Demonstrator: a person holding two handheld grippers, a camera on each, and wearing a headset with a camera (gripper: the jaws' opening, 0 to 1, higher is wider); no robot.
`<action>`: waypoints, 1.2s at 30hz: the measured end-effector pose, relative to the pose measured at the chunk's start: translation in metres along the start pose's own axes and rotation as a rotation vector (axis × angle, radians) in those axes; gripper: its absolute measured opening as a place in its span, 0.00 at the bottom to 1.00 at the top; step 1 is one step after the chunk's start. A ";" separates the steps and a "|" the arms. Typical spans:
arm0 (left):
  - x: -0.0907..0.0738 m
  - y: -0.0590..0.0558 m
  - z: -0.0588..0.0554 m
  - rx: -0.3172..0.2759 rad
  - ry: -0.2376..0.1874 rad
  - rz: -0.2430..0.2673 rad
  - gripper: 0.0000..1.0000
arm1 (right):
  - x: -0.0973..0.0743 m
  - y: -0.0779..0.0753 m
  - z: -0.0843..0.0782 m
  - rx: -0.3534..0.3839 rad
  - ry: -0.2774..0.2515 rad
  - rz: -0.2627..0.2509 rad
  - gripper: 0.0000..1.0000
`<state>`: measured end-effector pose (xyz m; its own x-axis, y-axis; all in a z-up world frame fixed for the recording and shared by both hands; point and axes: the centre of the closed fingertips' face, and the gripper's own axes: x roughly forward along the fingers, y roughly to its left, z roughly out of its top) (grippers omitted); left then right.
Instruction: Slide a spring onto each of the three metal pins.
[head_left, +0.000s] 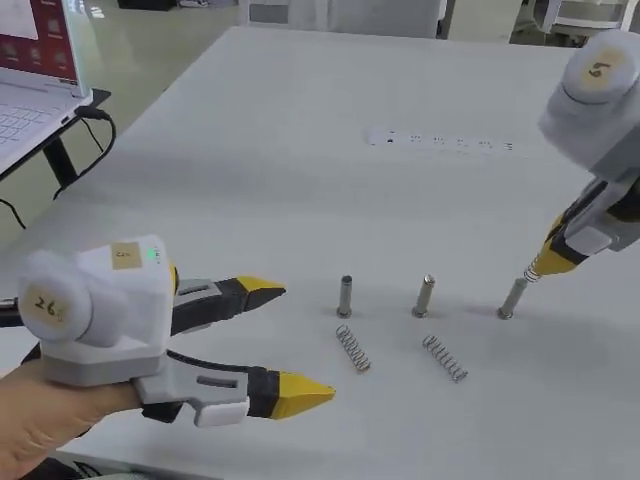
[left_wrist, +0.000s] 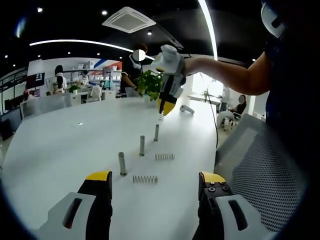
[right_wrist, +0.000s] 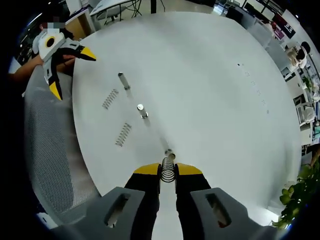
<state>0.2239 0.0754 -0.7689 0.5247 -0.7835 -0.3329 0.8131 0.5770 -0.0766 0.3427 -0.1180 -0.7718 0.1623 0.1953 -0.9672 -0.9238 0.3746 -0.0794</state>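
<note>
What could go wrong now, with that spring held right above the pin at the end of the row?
1. The spring in the right gripper sits at a slant over the end pin; it may snag on the tip or pop out of the jaws.
2. A sideways push might topple that slim pin; whether it is fixed cannot be told.
3. The nearer loose spring lies close to the open left gripper and could roll if nudged.

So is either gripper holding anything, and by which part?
The right gripper pinches a spring across its upper coils; the free lower end is just by the top of the end pin. The left gripper is open, holding nothing.
</note>
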 end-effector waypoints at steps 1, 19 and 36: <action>0.000 0.000 0.000 0.001 0.001 -0.001 0.66 | 0.001 -0.001 0.000 0.000 0.003 0.000 0.09; 0.002 -0.002 0.000 0.012 0.008 -0.007 0.67 | 0.013 -0.002 0.000 0.023 0.025 0.026 0.09; 0.003 -0.001 0.003 0.017 0.008 -0.006 0.66 | 0.044 0.002 -0.006 0.034 0.077 0.046 0.09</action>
<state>0.2249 0.0720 -0.7673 0.5180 -0.7849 -0.3400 0.8203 0.5685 -0.0627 0.3463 -0.1143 -0.8163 0.0915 0.1430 -0.9855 -0.9172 0.3975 -0.0275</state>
